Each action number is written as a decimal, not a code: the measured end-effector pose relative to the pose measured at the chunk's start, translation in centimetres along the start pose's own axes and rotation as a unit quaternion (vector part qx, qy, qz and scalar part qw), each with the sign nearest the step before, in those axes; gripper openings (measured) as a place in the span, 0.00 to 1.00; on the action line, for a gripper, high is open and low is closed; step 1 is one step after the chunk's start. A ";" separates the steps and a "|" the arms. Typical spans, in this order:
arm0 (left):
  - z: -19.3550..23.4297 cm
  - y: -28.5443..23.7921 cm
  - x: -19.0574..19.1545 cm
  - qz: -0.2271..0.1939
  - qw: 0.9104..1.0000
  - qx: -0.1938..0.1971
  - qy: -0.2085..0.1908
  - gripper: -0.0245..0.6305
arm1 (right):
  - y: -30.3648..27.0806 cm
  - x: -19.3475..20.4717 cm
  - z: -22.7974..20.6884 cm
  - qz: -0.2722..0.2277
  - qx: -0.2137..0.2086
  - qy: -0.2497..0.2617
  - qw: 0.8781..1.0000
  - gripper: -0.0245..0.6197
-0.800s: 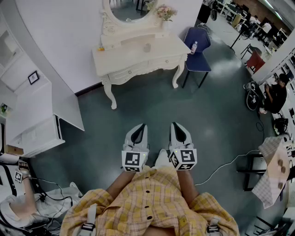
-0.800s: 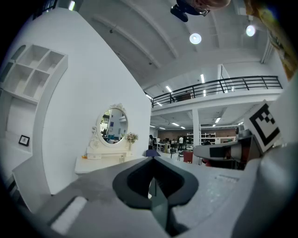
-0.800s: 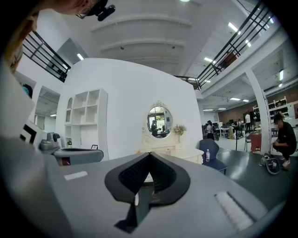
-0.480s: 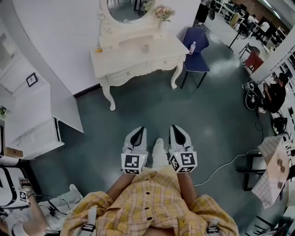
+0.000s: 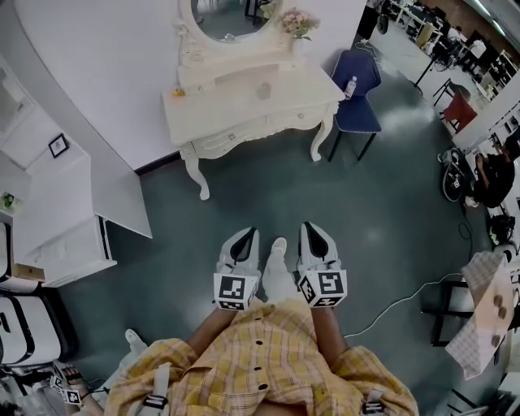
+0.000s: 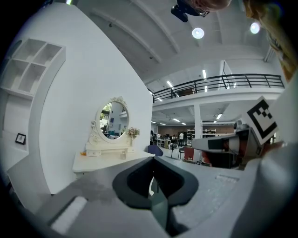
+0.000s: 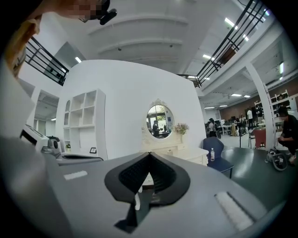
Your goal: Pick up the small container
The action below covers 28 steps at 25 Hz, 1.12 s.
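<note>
The small container [image 5: 262,91] is a little pale jar on the top of a white dressing table [image 5: 219,110], far ahead of me across the floor. The left gripper view shows the small container [image 6: 122,156] below the oval mirror [image 6: 114,119]. My left gripper [image 5: 246,236] and right gripper [image 5: 312,229] are held side by side at waist height, pointing toward the table. Both are shut with nothing between their jaws. They are well short of the table.
A blue chair [image 5: 358,89] with a bottle [image 5: 350,84] on its seat stands right of the table. A vase of flowers [image 5: 298,23] sits at the table's back right. White cabinets [image 5: 57,211] line the left. A cable [image 5: 398,296] lies on the floor at right.
My foot has stepped forward between the grippers. Both grippers stay shut and side by side. The person at the lower left has mostly left the view.
</note>
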<state>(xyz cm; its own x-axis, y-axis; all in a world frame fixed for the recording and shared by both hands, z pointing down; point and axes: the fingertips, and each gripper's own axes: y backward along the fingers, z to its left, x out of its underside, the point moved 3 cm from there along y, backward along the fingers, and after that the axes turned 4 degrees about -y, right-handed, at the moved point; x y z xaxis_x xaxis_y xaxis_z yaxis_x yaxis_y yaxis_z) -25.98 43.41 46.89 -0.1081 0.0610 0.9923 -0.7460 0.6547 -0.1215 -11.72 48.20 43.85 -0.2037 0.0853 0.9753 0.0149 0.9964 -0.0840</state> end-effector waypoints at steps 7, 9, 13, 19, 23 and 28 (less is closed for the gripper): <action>4.0 -6.9 0.1 0.011 1.000 -0.006 -0.004 0.04 | -7.9 -0.4 -3.0 0.006 0.000 -0.004 1.000 0.04; 5.4 -9.5 -0.3 0.011 1.000 -0.012 0.000 0.04 | -10.6 -1.1 -4.1 0.009 -0.007 -0.001 1.000 0.04; 8.1 -15.6 -2.0 0.003 0.999 -0.025 0.020 0.04 | -16.6 -3.1 -6.5 0.018 -0.019 0.002 1.000 0.04; 10.7 -24.0 -4.4 -0.005 0.999 -0.039 0.014 0.04 | -24.6 -6.6 -10.9 0.011 -0.032 0.006 0.999 0.04; 12.5 -28.4 -4.9 -0.001 0.998 -0.063 0.006 0.04 | -29.0 -7.4 -13.3 0.016 -0.048 0.012 0.999 0.04; 13.3 -32.7 -4.7 0.006 0.997 -0.079 0.012 0.04 | -33.0 -7.2 -16.4 0.027 -0.056 0.007 0.998 0.04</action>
<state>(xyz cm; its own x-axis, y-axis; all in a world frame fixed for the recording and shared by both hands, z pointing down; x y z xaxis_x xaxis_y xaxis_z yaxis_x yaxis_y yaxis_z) -9.82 11.66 45.86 -0.1000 0.0859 0.9913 -0.6322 0.7638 -0.1300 5.33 14.76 42.95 -0.1859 0.1375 0.9729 0.1358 0.9842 -0.1132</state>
